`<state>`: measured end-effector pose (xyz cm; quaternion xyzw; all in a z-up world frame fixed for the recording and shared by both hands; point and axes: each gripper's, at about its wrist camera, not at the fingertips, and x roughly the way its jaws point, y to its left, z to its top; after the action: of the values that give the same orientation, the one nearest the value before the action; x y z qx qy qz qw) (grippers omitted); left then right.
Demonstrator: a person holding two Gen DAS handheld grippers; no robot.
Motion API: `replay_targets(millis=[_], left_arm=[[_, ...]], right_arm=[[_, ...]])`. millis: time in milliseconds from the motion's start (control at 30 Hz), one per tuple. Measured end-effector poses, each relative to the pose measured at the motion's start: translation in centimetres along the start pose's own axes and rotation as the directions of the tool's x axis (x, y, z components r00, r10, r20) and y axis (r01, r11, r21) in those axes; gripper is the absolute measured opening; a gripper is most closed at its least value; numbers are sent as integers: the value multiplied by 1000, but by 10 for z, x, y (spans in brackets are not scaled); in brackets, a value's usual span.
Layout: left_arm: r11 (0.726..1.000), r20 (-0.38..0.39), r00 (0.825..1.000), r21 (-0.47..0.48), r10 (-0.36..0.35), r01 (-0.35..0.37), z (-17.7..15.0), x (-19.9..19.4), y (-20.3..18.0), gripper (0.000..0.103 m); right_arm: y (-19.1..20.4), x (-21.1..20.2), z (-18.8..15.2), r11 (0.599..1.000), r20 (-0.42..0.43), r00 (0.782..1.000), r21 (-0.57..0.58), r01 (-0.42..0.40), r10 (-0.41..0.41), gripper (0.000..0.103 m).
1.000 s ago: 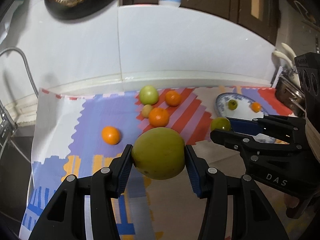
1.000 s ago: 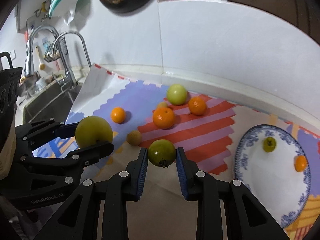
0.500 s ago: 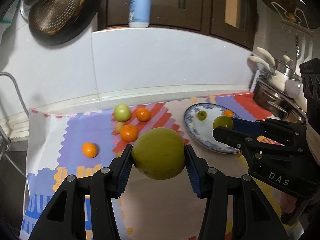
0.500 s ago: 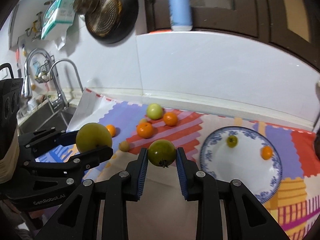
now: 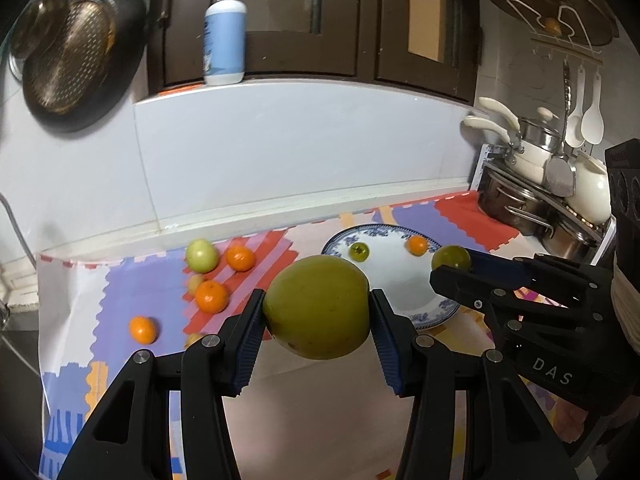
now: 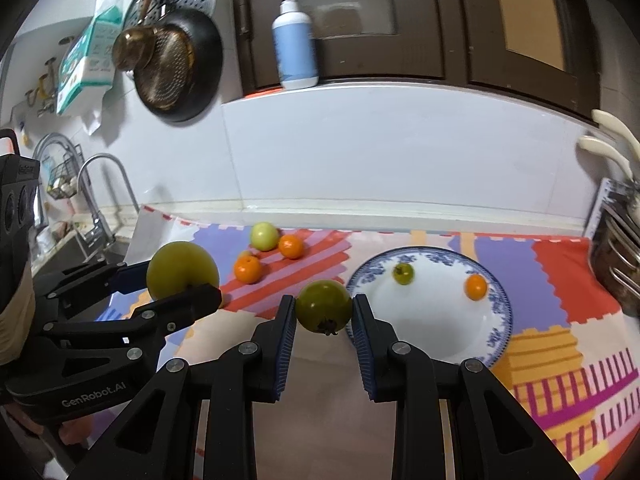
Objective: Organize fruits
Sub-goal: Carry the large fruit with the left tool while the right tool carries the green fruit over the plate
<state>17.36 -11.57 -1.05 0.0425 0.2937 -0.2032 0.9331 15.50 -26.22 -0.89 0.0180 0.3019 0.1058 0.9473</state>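
**Inspector:** Kitchen counter, white tiled wall behind, dark cabinets above; a patterned mat in purple, red and orange blocks covers the worktop. Report the grippers.

**Assistant:** Left gripper has its ribbed blue pads pinching a large green apple, smooth and round, held clear above the mat. Right gripper is clamped on a smaller green tomato, glossy, dark dried calyx facing down, held just beside the near rim of the plate.

**Inspector:** The plate?

**Assistant:** Round white plate with a blue floral border, lying flat on the mat. On it, well apart: a small green fruit and a small orange.

**Inspector:** Loose fruit?

**Assistant:** Left of the plate on the red stripes: a pale green apple with an orange just beside it, a second orange nearer, and a third orange apart on the purple block. Two small yellowish fruits, partly hidden; I cannot tell the kind.

**Inspector:** Surroundings and obstructions?

**Assistant:** Pump bottle on the ledge, a perforated metal strainer in a black pan hung on the wall, a steel faucet at the left, stacked steel pots at the right. In each wrist view the other gripper's black body blocks part of the mat.
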Motion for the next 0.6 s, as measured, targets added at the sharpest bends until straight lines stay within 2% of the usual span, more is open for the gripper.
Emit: replay_targets(millis=[267,600], left_arm=[[1000,14,1000,23,-14,14,17,16,-24,50],[998,-24,999,56,-39,40,31,53,-53,50]], right_arm=[[-26,-11,7,999,30,998,11,49,-49,29],[-67,-1,11,996,14,996,30,89,-89,29]])
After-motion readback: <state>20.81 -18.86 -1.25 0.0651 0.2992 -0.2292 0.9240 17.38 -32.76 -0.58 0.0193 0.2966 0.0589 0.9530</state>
